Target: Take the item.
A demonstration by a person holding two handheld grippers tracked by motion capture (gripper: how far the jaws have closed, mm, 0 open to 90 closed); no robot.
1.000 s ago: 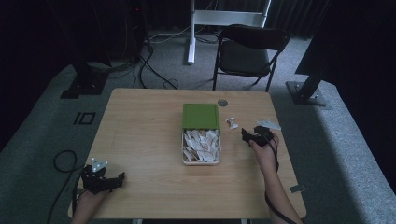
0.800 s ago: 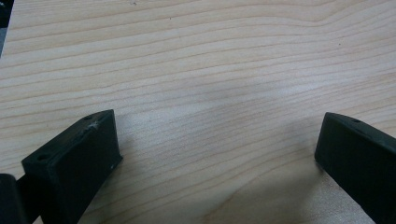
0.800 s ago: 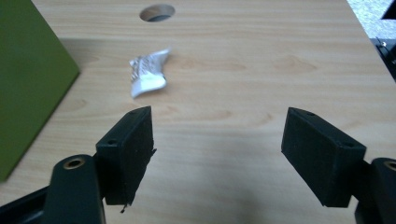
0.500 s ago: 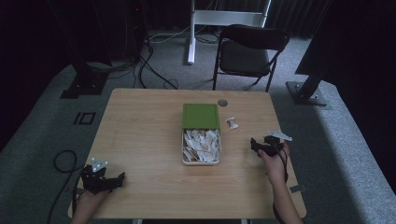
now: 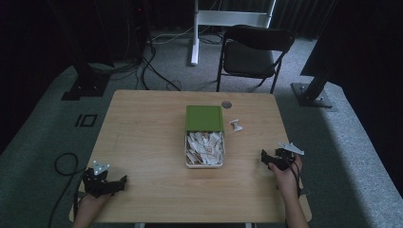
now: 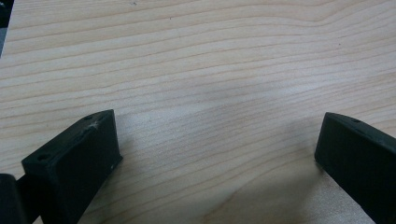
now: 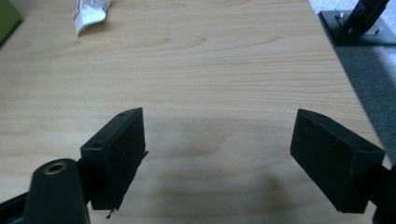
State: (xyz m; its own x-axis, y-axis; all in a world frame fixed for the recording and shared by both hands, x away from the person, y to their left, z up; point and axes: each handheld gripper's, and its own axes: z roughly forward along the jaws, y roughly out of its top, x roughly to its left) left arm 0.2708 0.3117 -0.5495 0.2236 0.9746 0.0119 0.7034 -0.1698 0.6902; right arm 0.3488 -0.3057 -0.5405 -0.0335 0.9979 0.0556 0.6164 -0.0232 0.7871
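The right gripper (image 5: pixel 273 159) has drawn back from the small white piece (image 5: pixel 235 125), jaws spread and empty. The left gripper (image 5: pixel 105 183) rests wide open too. Probably a pause; the box (image 5: pixel 204 153) sits untouched.

left gripper (image 5: pixel 119 182) low at near-left, jaws spread wide, empty; right gripper (image 5: pixel 264 156) near-right, jaws likewise wide.

Wide bare table (image 5: pixel 142 137) left of the box (image 5: pixel 204 148), open from the left gripper (image 5: pixel 121 183) up to the far edge. Bare wood too between the right gripper (image 5: pixel 263 156) and the box. Mid-table blocked by the box and its green lid (image 5: pixel 204 118); a small white piece (image 5: pixel 236 125) and a round disc (image 5: pixel 226 104) just right of the lid.
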